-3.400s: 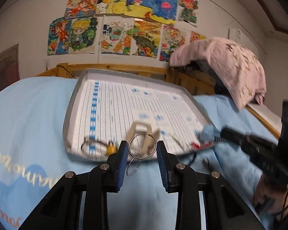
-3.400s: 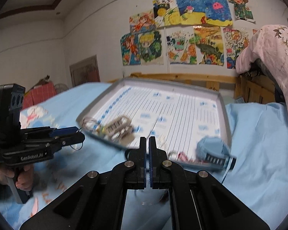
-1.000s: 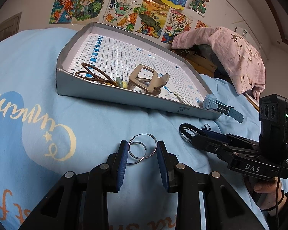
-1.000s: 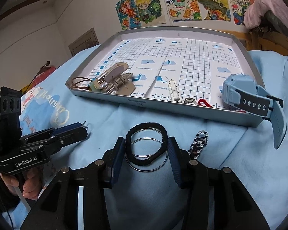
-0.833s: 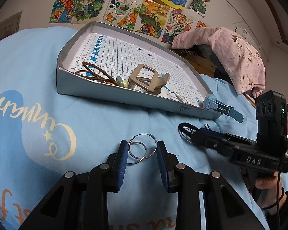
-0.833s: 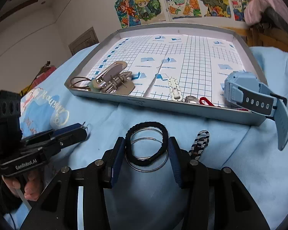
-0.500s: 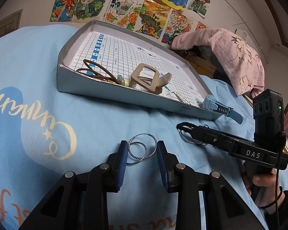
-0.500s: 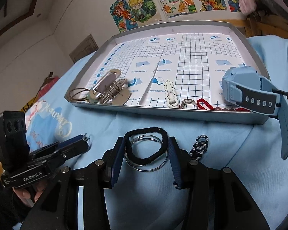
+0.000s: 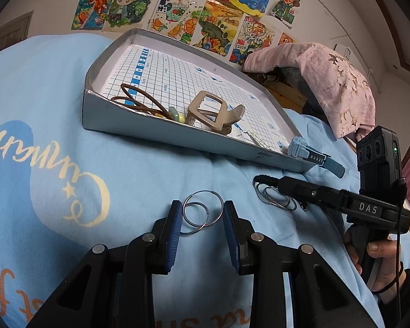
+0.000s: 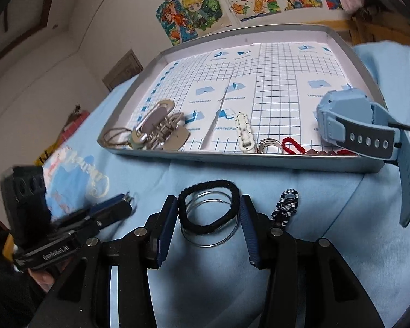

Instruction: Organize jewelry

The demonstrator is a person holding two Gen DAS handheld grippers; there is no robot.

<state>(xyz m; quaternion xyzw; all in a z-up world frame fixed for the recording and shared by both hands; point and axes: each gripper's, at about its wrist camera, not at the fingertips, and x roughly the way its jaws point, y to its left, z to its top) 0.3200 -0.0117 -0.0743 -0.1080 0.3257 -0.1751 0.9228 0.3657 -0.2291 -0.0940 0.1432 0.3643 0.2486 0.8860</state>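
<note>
My left gripper [image 9: 202, 207] is shut on two thin silver hoop earrings [image 9: 203, 210], low over the light-blue bedsheet. My right gripper [image 10: 209, 202] is shut on a black hair tie [image 10: 207, 207]. Silver wire hoops [image 10: 213, 235] lie inside and under the tie; I cannot tell whether the pads grip them too. In the left wrist view the right gripper [image 9: 280, 184] sits to the right, with the hair tie [image 9: 262, 177] at its tip. The grey tray [image 10: 232, 158] lined with grid paper lies just beyond both grippers. The left gripper [image 10: 128, 196] shows at the lower left of the right wrist view.
The tray [image 9: 150, 128] holds a beige claw clip [image 9: 210, 112], a brown hair tie [image 9: 134, 95], a white clip [image 10: 244, 131] and a red bead bracelet [image 10: 292, 145]. A blue watch [image 10: 341, 114] hangs over its front right corner. A striped bracelet [image 10: 287, 207] lies beside the right finger.
Earlier the right gripper was shut on nothing; now it grips the hair tie. Over the last second it rolled slightly, tilting the tie. The left gripper kept still with its hoops.
</note>
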